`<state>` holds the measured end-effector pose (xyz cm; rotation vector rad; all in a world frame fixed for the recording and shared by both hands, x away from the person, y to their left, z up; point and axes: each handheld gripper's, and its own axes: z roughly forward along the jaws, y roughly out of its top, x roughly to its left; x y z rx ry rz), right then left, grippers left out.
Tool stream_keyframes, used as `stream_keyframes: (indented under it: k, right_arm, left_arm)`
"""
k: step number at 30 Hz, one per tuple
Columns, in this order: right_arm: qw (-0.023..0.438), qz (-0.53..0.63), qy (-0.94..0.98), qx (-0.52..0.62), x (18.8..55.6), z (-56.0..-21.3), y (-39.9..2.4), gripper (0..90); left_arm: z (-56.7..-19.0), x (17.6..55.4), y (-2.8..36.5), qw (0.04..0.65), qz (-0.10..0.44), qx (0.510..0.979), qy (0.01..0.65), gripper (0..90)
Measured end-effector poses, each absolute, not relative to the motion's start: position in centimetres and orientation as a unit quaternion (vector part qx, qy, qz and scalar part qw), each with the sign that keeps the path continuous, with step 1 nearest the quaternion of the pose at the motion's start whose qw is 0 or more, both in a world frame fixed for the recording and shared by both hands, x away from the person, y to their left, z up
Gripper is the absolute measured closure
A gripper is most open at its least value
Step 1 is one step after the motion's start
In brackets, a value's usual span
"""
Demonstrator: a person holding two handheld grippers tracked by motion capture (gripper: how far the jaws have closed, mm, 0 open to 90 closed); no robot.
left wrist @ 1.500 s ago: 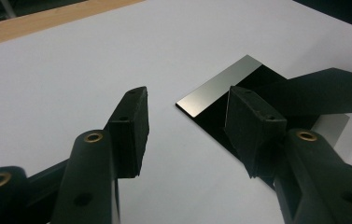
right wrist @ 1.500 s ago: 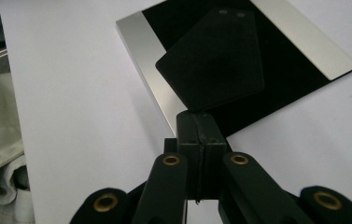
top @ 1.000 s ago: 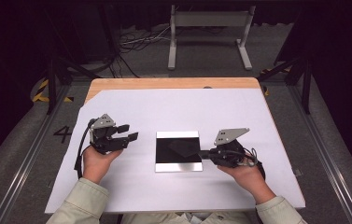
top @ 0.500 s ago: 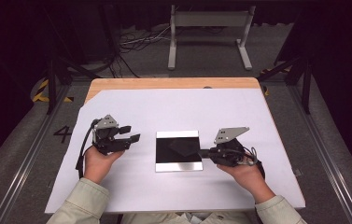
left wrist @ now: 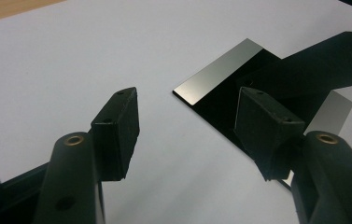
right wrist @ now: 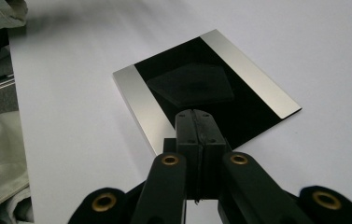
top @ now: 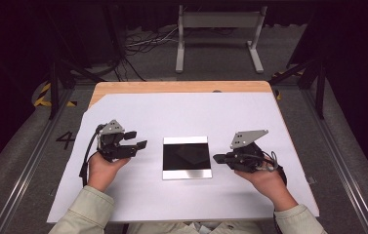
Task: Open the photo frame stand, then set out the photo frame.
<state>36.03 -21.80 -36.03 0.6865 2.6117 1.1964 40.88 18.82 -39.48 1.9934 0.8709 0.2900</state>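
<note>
A glossy black square plate with a silver strip along two opposite edges lies flat on the white sheet, mid-table. My left gripper hovers to its left, pointing at it. Its jaws have just been opening and stand wide apart with nothing between them. In the left gripper view the plate lies just beyond the fingertips. My right gripper sits at the plate's right edge, shut on nothing. In the right gripper view its closed tip rests over the near edge of the plate.
A white sheet covers the table, with a bare wooden strip at the far edge. A metal stand and cables lie on the floor beyond. The person's pale green sleeves enter from the near edge.
The left gripper's jaws have spread wider and the hand has edged slightly toward the plate. The right gripper stays shut beside the plate.
</note>
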Motion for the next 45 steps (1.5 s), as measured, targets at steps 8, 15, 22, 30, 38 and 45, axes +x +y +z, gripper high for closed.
stream_keyframes:
  k: [8, 15, 22, 30, 38, 45]
  right_arm:
    - [0.111, 0.422, 0.863, 0.256, 36.5, -35.0, -22.7, 87.6]
    - [0.123, 0.425, 0.855, 0.272, 37.0, -34.7, -22.9, 83.8]
    - [0.125, 0.433, 0.846, 0.284, 37.3, -34.5, -23.2, 82.0]
    - [0.113, 0.449, 0.830, 0.313, 38.1, -34.6, -23.2, 73.7]
    - [0.109, 0.454, 0.820, 0.332, 39.0, -35.0, -23.5, 64.8]
    - [0.084, 0.458, 0.810, 0.356, 40.0, -35.0, -23.5, 58.6]
  left_arm:
    - [-39.6, 40.8, 18.7, 0.449, 0.115, 0.812, 0.354, 40.0]
    - [-39.7, 41.0, 18.6, 0.446, 0.110, 0.813, 0.357, 39.8]
    - [-39.8, 41.0, 18.4, 0.444, 0.106, 0.816, 0.355, 39.8]
    - [-39.8, 40.9, 18.6, 0.442, 0.108, 0.815, 0.358, 39.8]
    - [-39.8, 40.7, 18.6, 0.441, 0.110, 0.814, 0.361, 39.8]
    - [-39.9, 40.4, 19.1, 0.434, 0.118, 0.815, 0.365, 39.8]
